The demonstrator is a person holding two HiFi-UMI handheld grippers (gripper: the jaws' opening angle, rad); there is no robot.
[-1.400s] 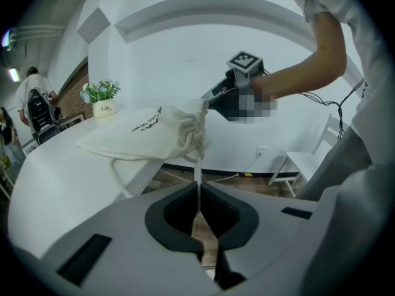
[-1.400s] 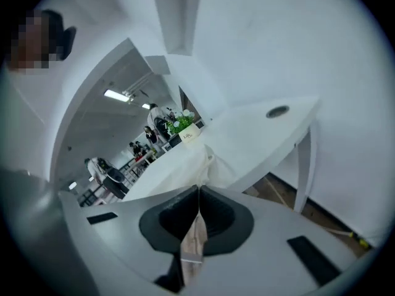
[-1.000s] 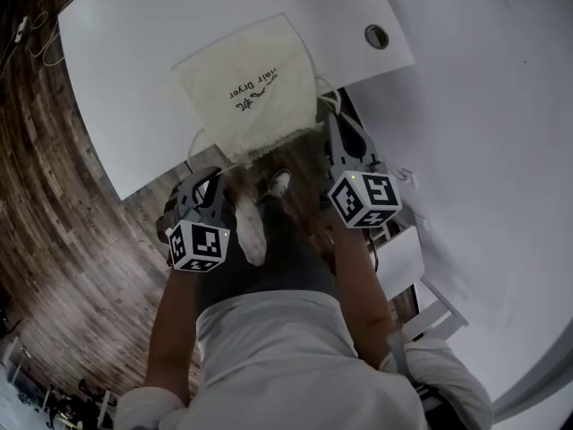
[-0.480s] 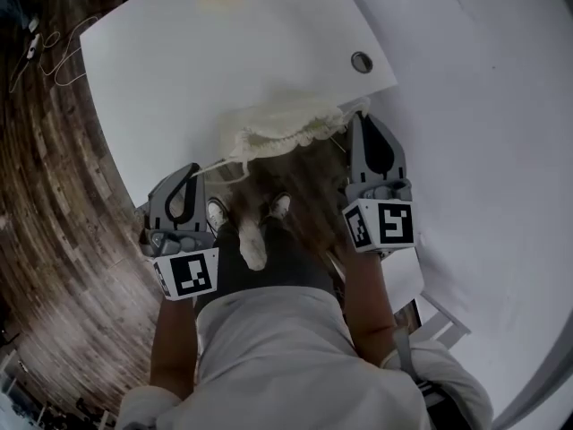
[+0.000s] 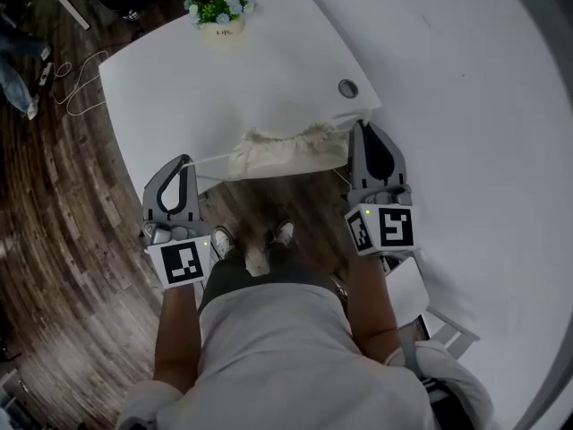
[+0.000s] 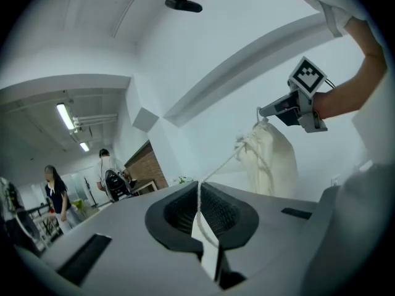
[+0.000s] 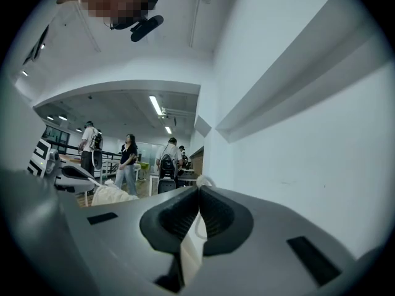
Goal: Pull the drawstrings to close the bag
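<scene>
left claw (image 5: 184,159): pinched shut on left drawstring (image 6: 220,164) | right claw (image 5: 361,128): pinched shut on right drawstring (image 7: 202,179) | bag (image 5: 286,150): mouth gathered, hanging between claws near surface (image 5: 224,88) edge

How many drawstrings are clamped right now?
2. One white cord drawstring runs from the cream fabric bag into the left gripper; the other is pinched in the right gripper, beside the bag's right end.

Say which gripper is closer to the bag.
The right gripper: its tips sit beside the bag, while the left gripper stands off along a taut drawstring.
</scene>
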